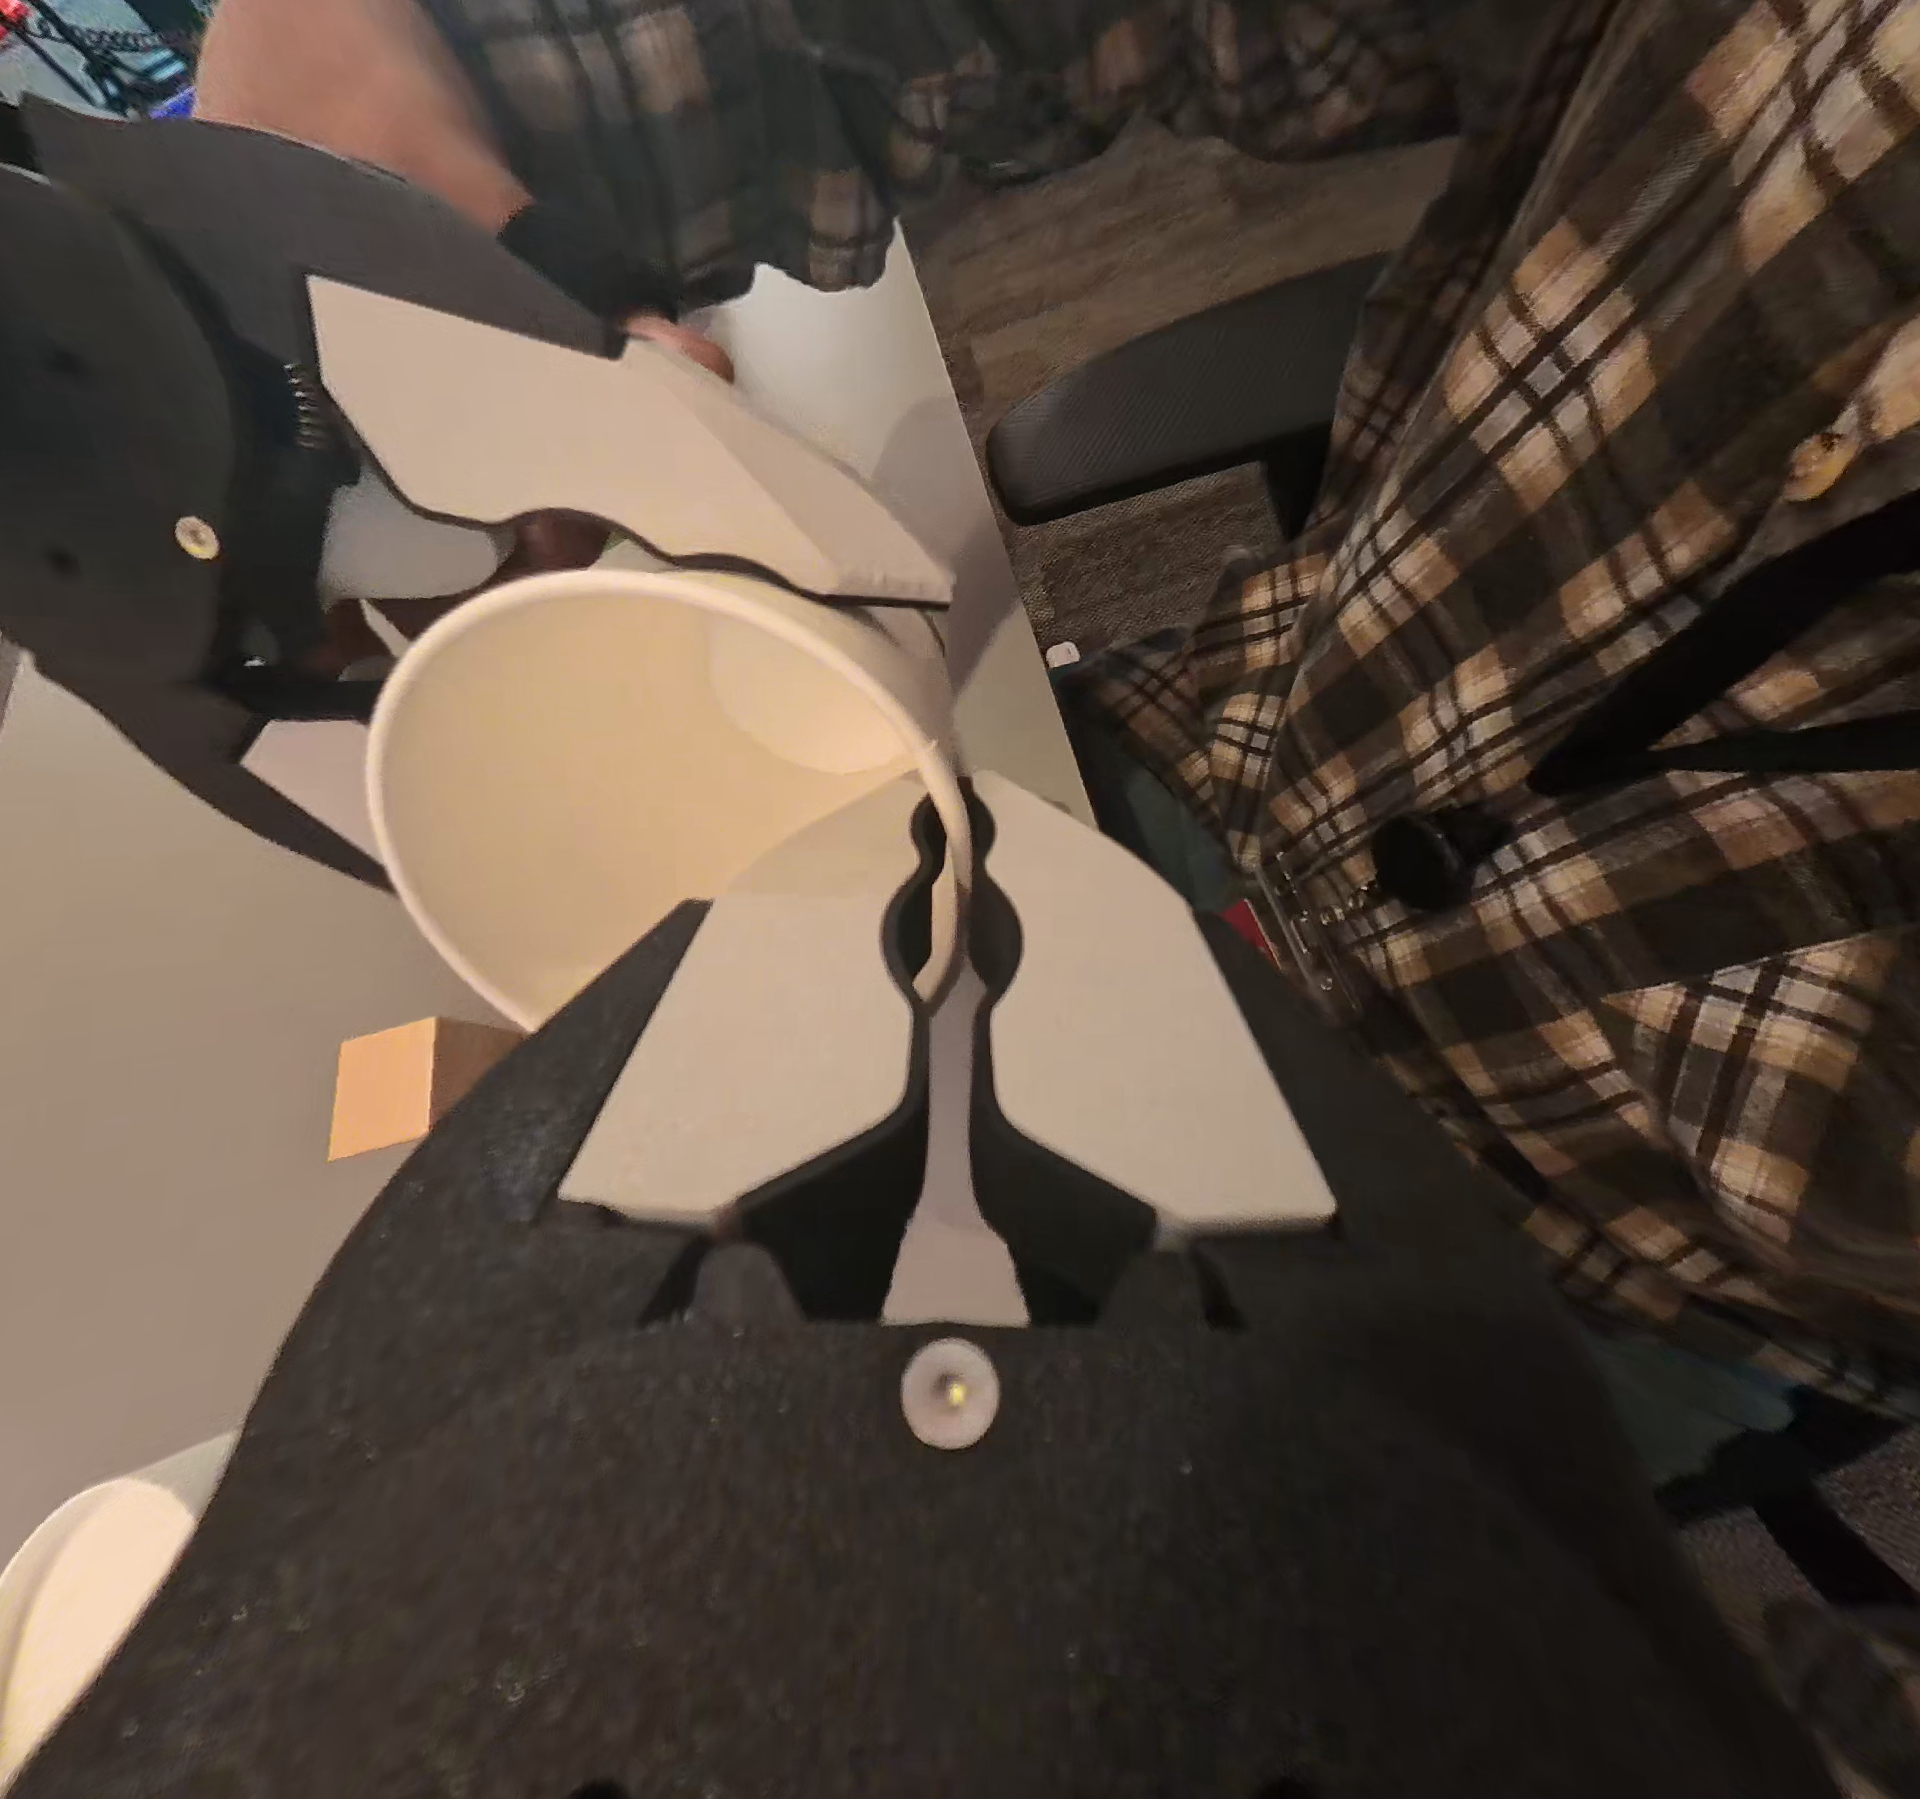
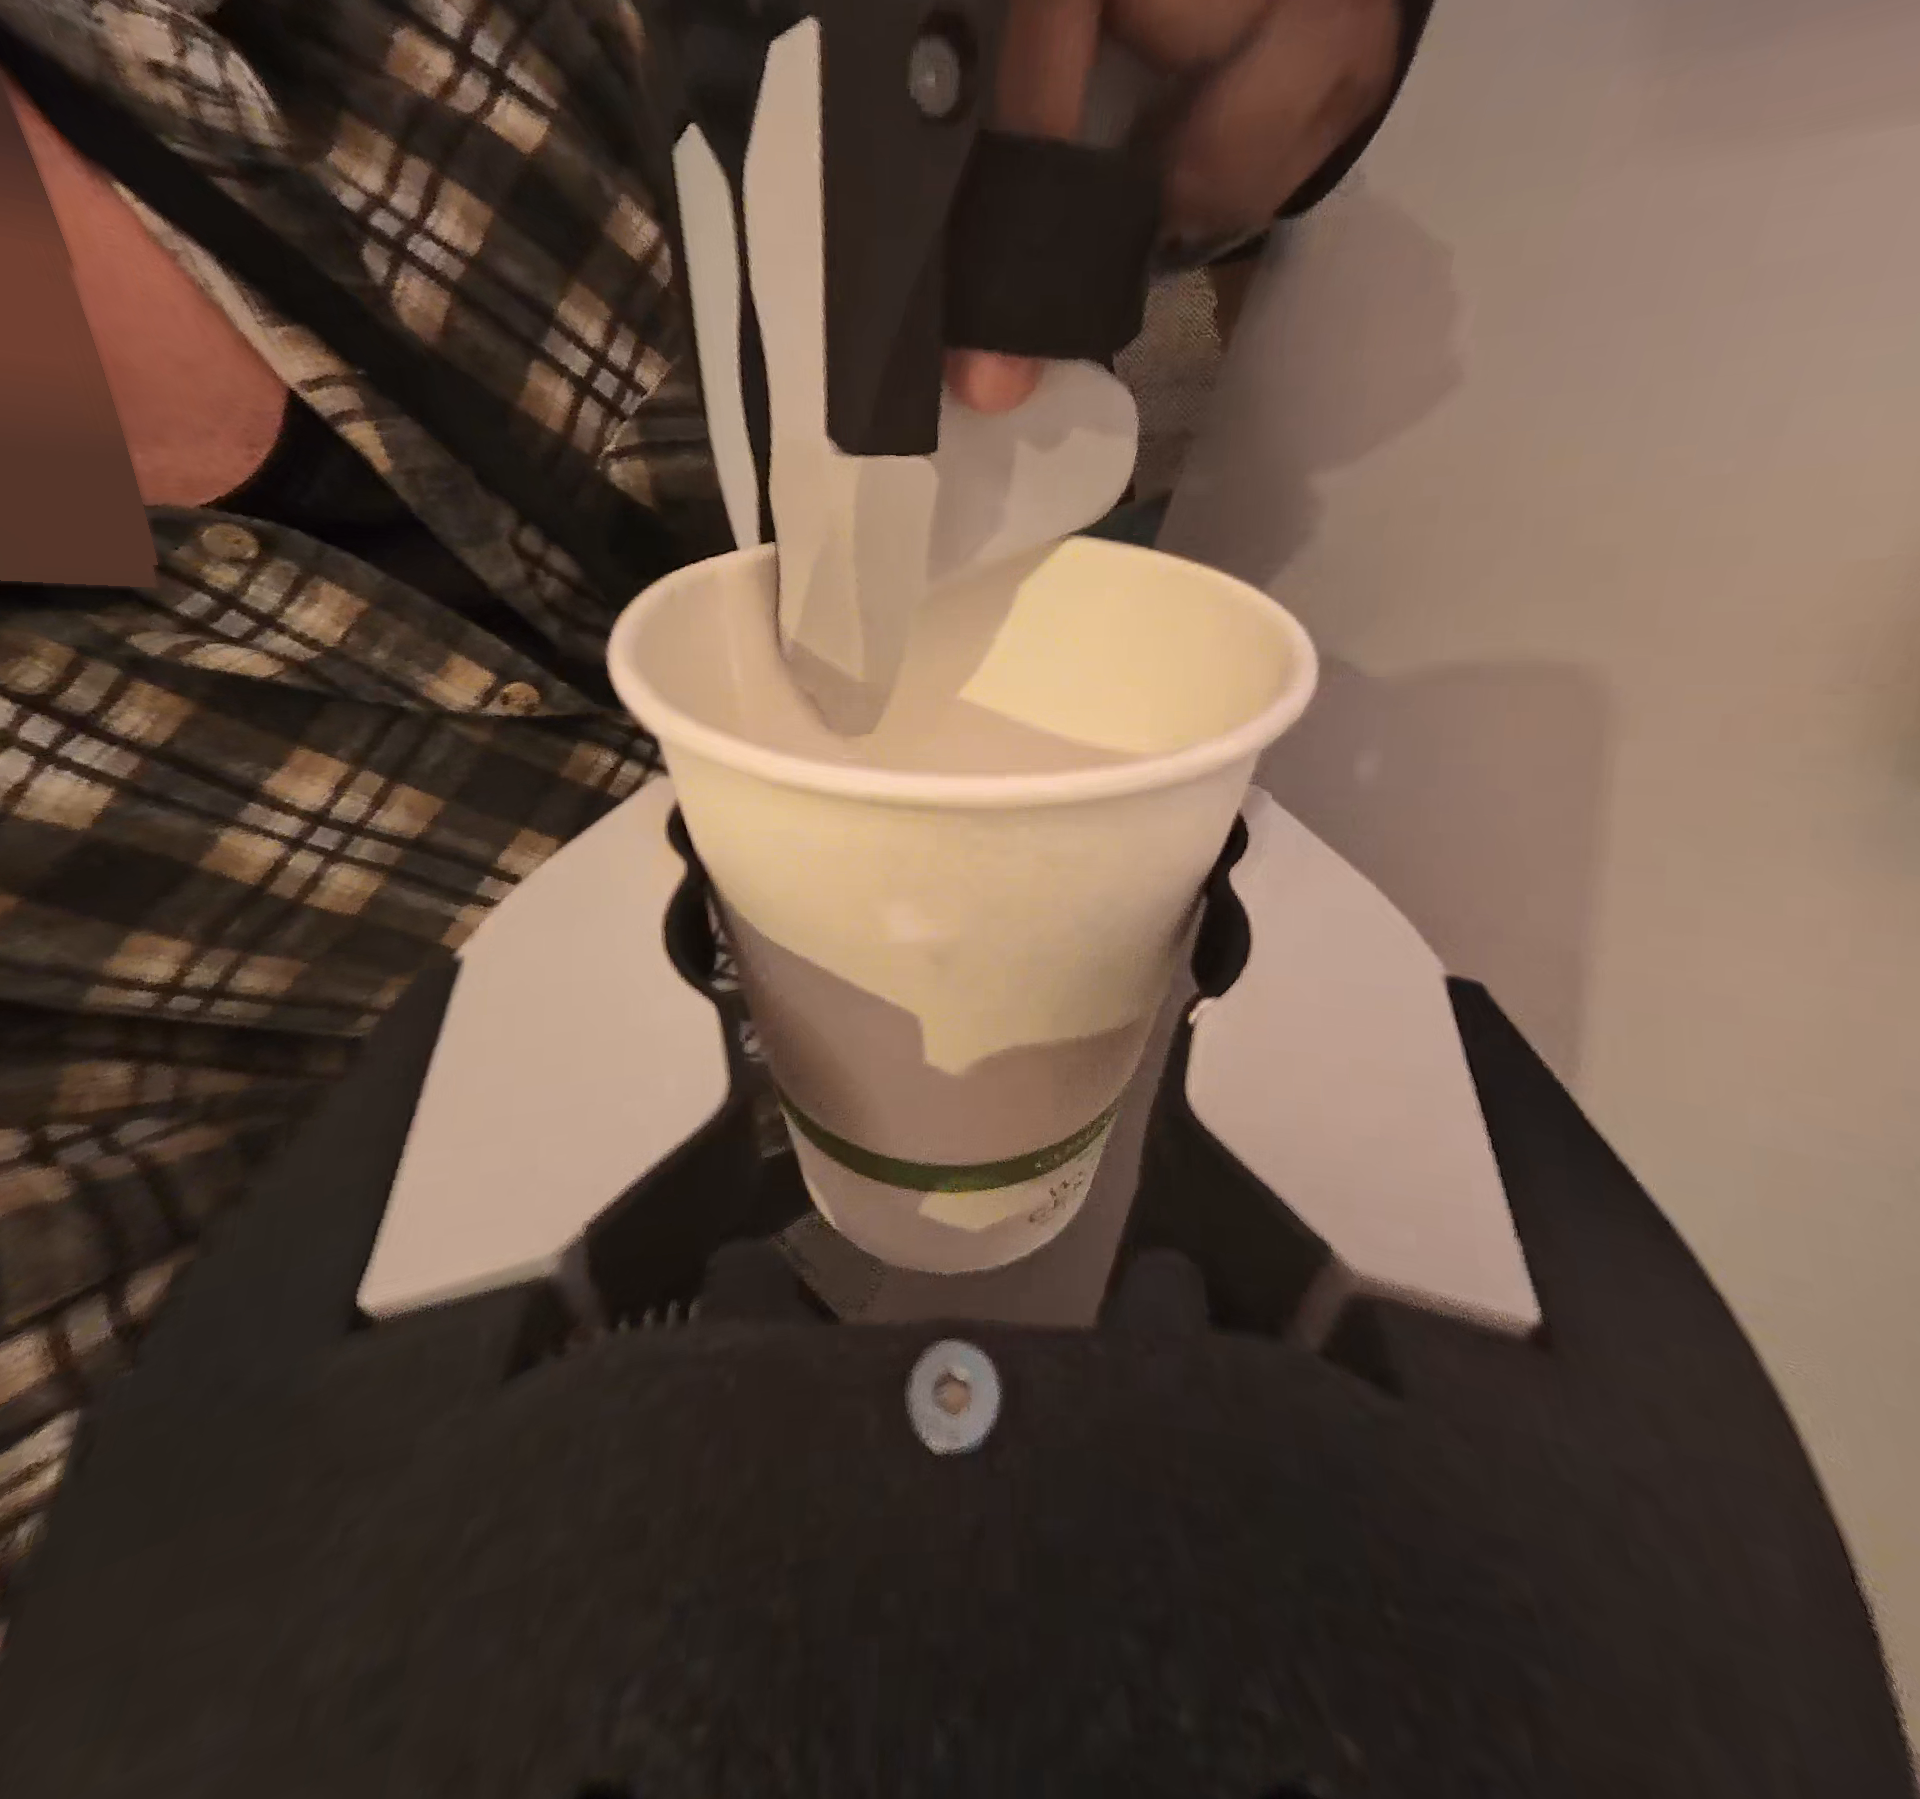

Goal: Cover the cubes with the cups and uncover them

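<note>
Black textured claw (image 1: 951, 902), pale grey fingers (image 1: 790, 1043), silver screw; brown plaid shirt (image 1: 1558, 606).

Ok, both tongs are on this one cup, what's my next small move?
Probably open the left tongs off the rim: the right tongs clamp the cup by its body, and a finger inside its mouth would block lowering it over the cube.

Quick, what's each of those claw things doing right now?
Left gripper: shut on the rim of the cup.
Right gripper: shut around the same cup's body.
</note>
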{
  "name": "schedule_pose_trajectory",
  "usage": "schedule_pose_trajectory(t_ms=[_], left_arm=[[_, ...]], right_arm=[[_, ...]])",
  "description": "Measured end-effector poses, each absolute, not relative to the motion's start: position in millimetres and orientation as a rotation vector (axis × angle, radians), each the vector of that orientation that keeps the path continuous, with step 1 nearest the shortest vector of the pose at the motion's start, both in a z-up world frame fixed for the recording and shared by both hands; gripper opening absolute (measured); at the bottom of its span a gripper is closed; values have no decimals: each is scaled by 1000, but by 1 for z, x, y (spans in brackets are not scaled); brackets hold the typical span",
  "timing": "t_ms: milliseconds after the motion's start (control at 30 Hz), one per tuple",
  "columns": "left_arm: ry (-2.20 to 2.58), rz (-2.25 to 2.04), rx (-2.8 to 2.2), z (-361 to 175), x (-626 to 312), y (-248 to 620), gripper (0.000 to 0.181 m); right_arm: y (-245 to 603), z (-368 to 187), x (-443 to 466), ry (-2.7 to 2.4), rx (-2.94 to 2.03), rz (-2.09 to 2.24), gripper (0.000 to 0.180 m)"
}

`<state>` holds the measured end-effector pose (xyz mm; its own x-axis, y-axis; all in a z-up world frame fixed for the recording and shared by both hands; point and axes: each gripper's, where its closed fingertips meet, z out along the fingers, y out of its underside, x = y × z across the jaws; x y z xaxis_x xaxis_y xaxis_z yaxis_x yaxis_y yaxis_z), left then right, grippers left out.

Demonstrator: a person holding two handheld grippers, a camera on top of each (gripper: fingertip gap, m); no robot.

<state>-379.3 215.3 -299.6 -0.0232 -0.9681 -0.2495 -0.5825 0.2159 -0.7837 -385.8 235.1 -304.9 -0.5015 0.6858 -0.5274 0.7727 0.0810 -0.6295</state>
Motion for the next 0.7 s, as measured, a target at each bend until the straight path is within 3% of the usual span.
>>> schedule_pose_trajectory(t_ms=[67,267,500,700], left_arm=[[1649,-579,-1465,-295,-379,223,6],[1206,-633,-1511,-248,-396,265,50],[636,-734,-1612,-217,-468,316,64],[378,-590,-1651,-214,-521,339,73]], right_arm=[[240,-300,-386,2236,1580,-1445,90],[274,-261,-363,2226,1947,-1809,89],[372,-173,-253,1974,3139,-2253,91],[399,-194,-179,1543,3937,-1872,91]])
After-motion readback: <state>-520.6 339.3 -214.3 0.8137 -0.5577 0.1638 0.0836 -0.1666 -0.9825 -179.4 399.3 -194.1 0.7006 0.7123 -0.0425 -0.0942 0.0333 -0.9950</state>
